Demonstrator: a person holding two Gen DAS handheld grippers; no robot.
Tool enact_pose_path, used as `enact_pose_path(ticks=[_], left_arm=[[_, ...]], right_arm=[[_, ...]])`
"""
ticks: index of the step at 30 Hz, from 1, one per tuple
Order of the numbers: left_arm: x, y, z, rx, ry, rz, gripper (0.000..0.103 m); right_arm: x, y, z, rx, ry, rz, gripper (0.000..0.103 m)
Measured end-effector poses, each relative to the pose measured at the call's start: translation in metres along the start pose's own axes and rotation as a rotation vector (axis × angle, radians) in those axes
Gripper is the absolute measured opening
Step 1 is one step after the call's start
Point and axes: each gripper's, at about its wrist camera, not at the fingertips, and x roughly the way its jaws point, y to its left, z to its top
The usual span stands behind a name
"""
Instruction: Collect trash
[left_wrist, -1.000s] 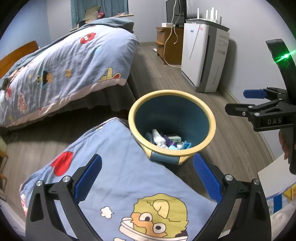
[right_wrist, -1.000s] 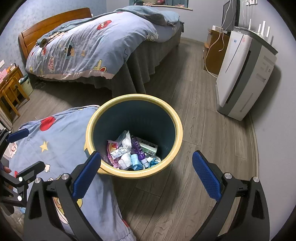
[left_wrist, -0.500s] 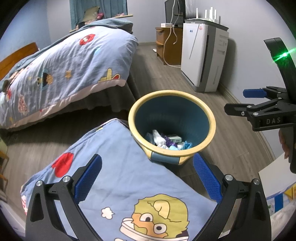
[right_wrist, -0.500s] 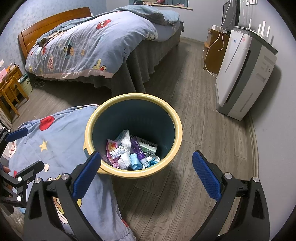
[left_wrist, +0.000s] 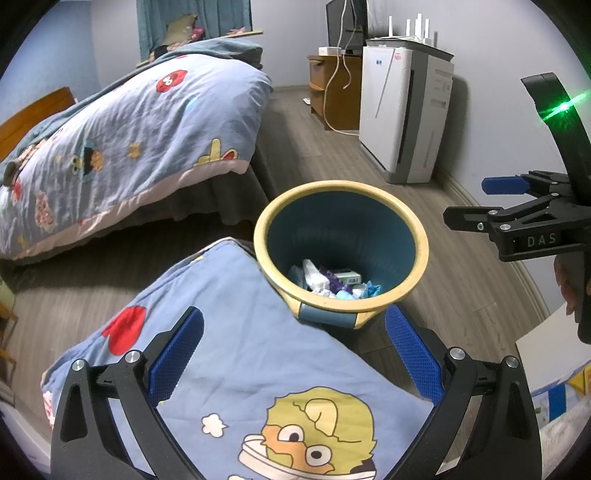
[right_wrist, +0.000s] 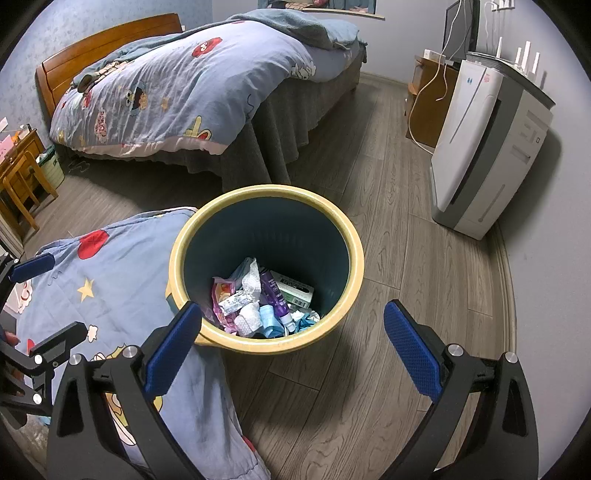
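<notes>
Here both grippers, left (left_wrist: 293, 350) and right (right_wrist: 291, 332), gape empty over the trash bin (right_wrist: 343, 236) against the quilt (right_wrist: 110, 273)

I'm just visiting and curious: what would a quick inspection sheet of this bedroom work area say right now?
Surface: grey wood floor, bare around the bin.
Job's things: bin upright, wrappers and tissues inside.
Clutter: cartoon quilt pressed against the bin's side.
Grippers: left gripper and right gripper, jaws wide, holding nothing.
Cables: white cable hanging by the wooden cabinet.
Surroundings: bed, air purifier.
</notes>
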Motion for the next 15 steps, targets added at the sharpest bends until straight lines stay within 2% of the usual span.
enact_pose_path(ticks=[15], left_arm=[[-0.0011,-0.0029,0.0012,0.008,-0.002,-0.001,0.098]], right_arm=[[0.0019,-0.0006,-0.0007,0.000,0.007,-0.001,0.097]])
